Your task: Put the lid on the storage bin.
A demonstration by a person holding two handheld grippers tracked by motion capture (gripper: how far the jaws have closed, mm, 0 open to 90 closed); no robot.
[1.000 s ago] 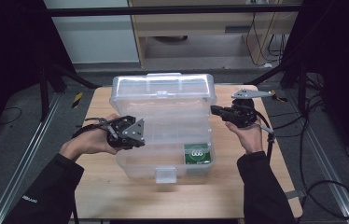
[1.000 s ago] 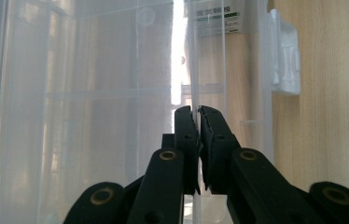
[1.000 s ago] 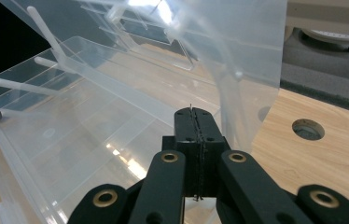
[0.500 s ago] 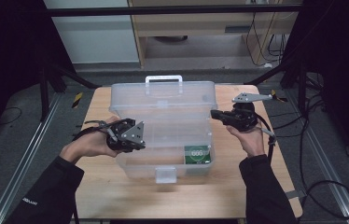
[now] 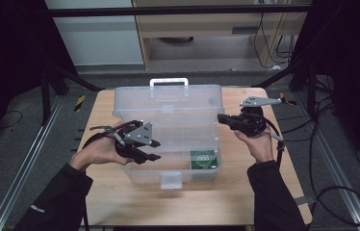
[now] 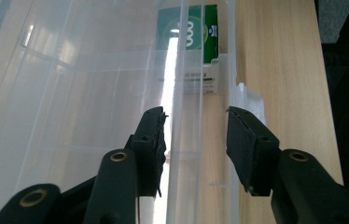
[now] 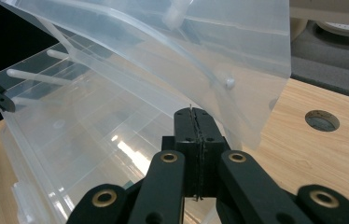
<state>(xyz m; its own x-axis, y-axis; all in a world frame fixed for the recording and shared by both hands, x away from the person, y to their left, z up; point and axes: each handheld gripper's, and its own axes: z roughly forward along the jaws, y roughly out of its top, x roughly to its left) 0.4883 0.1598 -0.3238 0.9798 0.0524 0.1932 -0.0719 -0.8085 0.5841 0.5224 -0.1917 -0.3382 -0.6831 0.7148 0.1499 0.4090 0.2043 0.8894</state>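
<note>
Tabletop (image 5: 120,207) of pale wood carries a clear plastic box (image 5: 168,139), which sits at the middle and reaches almost to the far edge. Box lid (image 5: 168,101) stands raised at the far side, its white handle (image 5: 169,82) uppermost; in the right gripper view the lid (image 7: 172,42) slopes overhead. White latch (image 5: 171,180) hangs on the front wall of the box, facing the near edge. Green packet (image 5: 203,160) lies inside the box in its near right corner; in the left gripper view it (image 6: 189,35) shows through the clear wall. Left gripper (image 5: 151,150) is at the left wall of the box, held from the left edge side. In the left gripper view its jaws (image 6: 196,140) stand apart, astride the thin clear rim of the box wall, the pads (image 6: 156,140) not pressing on it; the jaws have just been opening. Right gripper (image 5: 220,118) is at the right side of the box near the lid's lower corner, with a grey three-cornered plate on top. In the right gripper view its jaws (image 7: 195,114) are closed flat on each other, the tips just below the lid's edge; whether they touch it I cannot tell. Round hole (image 7: 322,120) in the tabletop lies near the right edge.
</note>
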